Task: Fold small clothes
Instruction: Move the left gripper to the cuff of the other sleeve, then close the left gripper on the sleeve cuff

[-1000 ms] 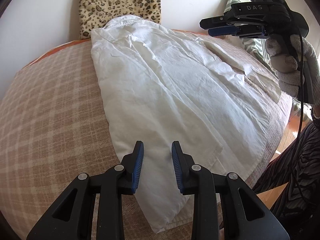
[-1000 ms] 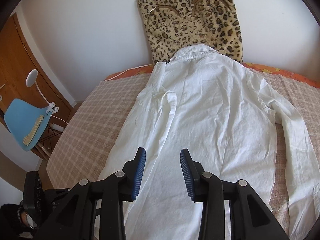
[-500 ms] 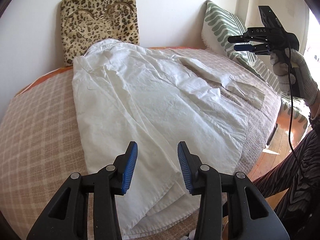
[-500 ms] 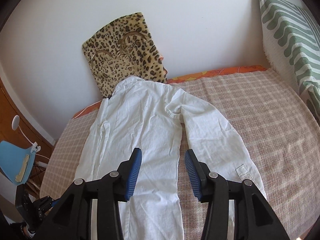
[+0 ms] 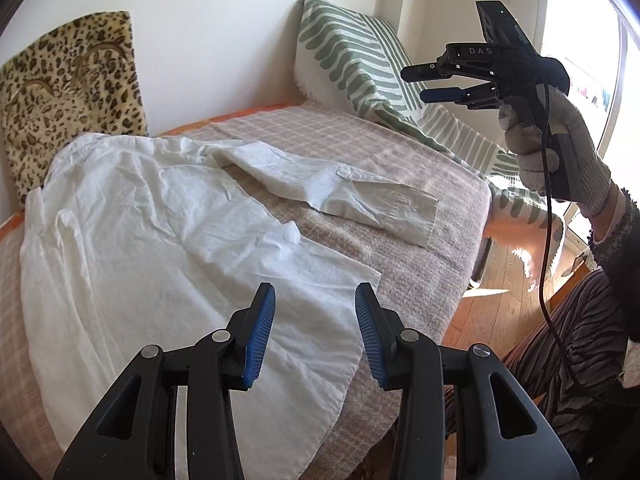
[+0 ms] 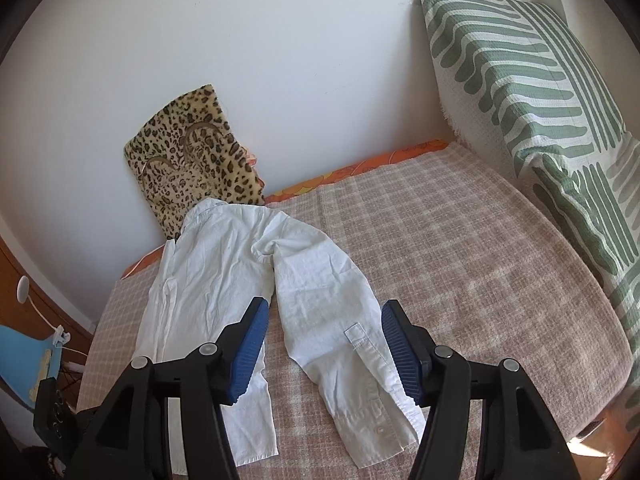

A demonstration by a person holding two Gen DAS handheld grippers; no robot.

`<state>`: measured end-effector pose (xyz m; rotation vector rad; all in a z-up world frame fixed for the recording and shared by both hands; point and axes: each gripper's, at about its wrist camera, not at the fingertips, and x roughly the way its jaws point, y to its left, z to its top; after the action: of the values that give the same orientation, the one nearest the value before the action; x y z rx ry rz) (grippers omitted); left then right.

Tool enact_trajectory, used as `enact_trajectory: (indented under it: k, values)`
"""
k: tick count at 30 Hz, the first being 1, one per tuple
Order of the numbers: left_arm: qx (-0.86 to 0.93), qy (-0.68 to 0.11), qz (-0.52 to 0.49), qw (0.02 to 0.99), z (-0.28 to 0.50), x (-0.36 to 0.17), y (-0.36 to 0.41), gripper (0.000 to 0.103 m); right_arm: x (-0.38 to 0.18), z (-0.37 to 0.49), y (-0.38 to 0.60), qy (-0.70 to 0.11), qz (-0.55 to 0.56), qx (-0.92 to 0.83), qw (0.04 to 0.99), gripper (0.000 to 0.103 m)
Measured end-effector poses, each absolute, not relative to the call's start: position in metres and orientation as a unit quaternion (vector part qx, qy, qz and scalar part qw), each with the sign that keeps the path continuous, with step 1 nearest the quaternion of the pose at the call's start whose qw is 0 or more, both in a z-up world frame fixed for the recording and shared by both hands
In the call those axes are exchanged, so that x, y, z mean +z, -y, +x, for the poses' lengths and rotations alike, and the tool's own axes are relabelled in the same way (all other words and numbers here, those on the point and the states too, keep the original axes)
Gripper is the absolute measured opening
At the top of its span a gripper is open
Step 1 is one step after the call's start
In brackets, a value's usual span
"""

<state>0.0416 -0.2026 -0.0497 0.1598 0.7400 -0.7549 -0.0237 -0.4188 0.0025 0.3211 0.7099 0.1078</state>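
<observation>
White shirt spread flat on a checked bed, both grippers held above it, empty.

Left wrist: the left gripper (image 5: 315, 312) is held moderately open over the shirt (image 5: 160, 240) hem near the bed (image 5: 400, 152) edge; wooden floor (image 5: 504, 272) is seen beyond.
Right wrist: the right gripper (image 6: 325, 344), just widened, is held over the outstretched sleeve (image 6: 340, 320); the collar is pointed at the leopard cushion (image 6: 188, 156).

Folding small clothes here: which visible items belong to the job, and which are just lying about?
Job: white shirt; left tongs and right tongs, both open above it.
Lying about: leopard cushion; green striped pillow; checked blanket.
</observation>
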Motion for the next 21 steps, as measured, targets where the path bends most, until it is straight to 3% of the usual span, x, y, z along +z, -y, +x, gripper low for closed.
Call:
enact_trajectory:
  k: [6, 8, 21]
  values:
    - [-0.408, -0.345, 0.112, 0.838, 0.043, -0.044, 0.269, 0.041, 0.002, -0.036, 0.46, -0.339, 0.176, 0.034, 0.923, 0.063]
    - [-0.419, -0.346, 0.126, 0.83, 0.044, -0.044, 0.29, 0.051, 0.0, -0.039, 0.471, -0.338, 0.191, 0.032, 0.921, 0.063]
    - [-0.474, -0.335, 0.297, 0.758, 0.049, -0.054, 0.41, 0.054, -0.01, -0.059, 0.523, -0.323, 0.251, 0.007, 0.913, 0.064]
